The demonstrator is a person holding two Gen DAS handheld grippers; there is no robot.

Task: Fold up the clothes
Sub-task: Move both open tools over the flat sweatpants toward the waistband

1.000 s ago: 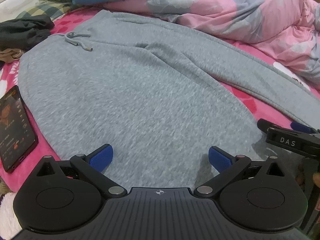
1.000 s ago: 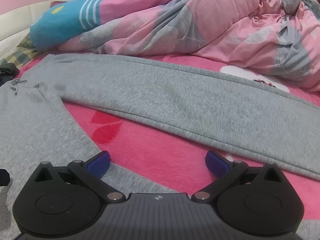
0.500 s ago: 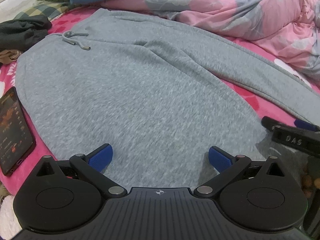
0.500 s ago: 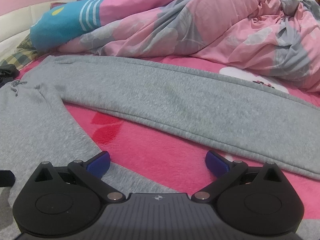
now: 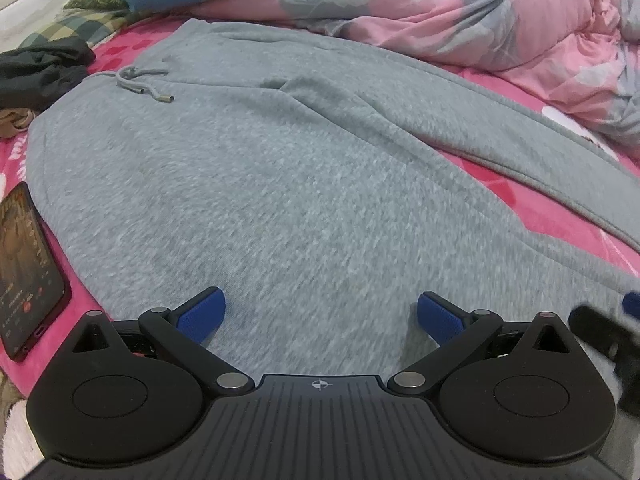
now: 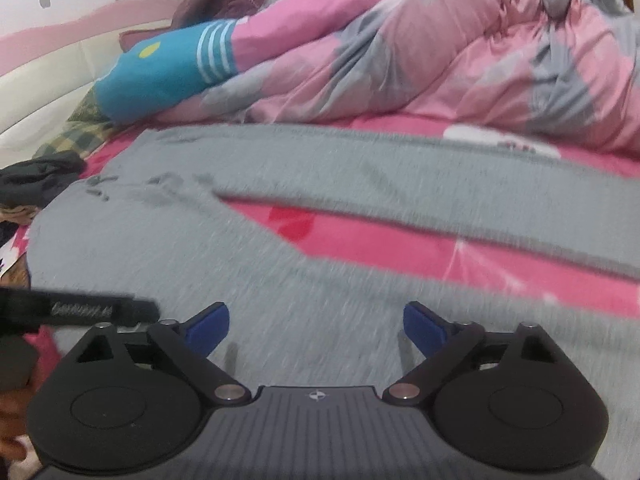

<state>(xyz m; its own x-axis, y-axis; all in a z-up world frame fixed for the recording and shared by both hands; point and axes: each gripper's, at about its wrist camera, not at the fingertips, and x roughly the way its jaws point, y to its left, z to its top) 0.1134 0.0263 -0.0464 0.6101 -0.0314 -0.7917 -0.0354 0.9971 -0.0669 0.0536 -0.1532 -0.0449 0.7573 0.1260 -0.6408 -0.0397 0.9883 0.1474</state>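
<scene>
Left wrist view: the left gripper (image 5: 318, 314) hangs over the near leg of the grey sweatpants (image 5: 256, 184), its blue fingers (image 5: 200, 312) spread wide with only fabric showing below the gap; neither pad presses on the cloth, as far as the view shows. The sweatpants lie flat on the pink bedsheet (image 5: 560, 216), waistband towards the left edge of the bed, the drawstring (image 5: 140, 84) loose on top, and the two legs splay out to the right with a wedge of sheet between them. A phone (image 5: 28, 272) lies on the sheet just beside the waistband at the bed's near left edge, and a dark garment (image 5: 44, 68) is bunched beyond it. A pink-and-grey duvet (image 5: 500, 24) is heaped along the far edge.

In the right wrist view, which is smeared with blur, the right gripper (image 6: 316, 328) sits above the same near leg, its fingers (image 6: 424, 328) well apart yet closing, and nothing is pinched between them. They appear to be just clear of the fabric, though the blur makes contact hard to judge. A black part of the other gripper juts in from the left, and the far leg crosses the sheet behind.
</scene>
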